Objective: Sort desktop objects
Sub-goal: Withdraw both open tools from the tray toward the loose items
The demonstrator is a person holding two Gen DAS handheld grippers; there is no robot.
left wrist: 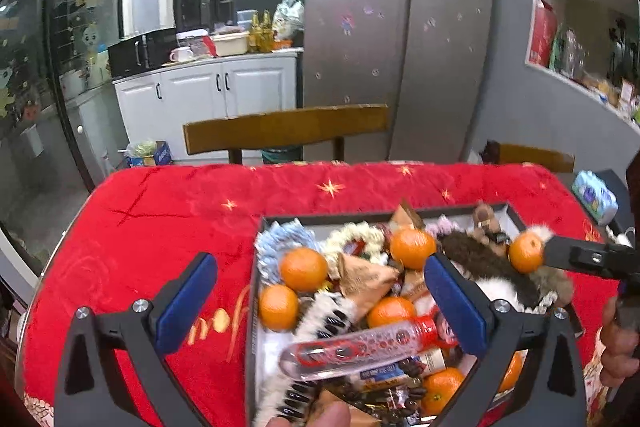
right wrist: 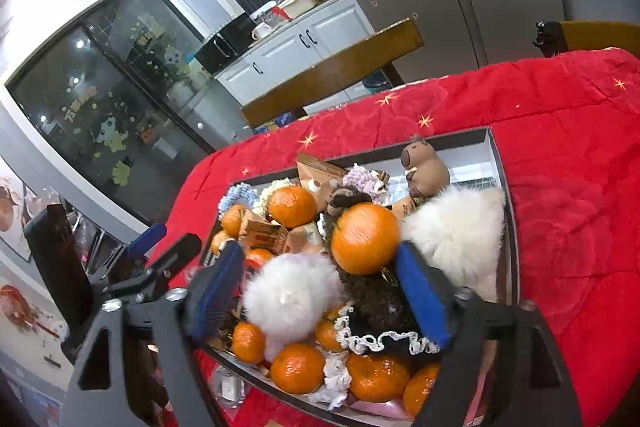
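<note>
Stood spread wide, the left gripper fingers, nothing between them, straddling the near-left wall of the box. Likewise gaped, the right gripper, over a white pompom, pads clear of it. Sat heaped in the box on the red-clothed worktop: tangerines, scrunchies, wrapped snacks, a clear bottle, a capybara toy.

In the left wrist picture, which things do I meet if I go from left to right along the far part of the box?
Pale blue crocheted scrunchie → cream crocheted scrunchie → round orange tangerine → dark brown furry hair piece → second orange tangerine, which lies beside the black tip of the right gripper.
</note>
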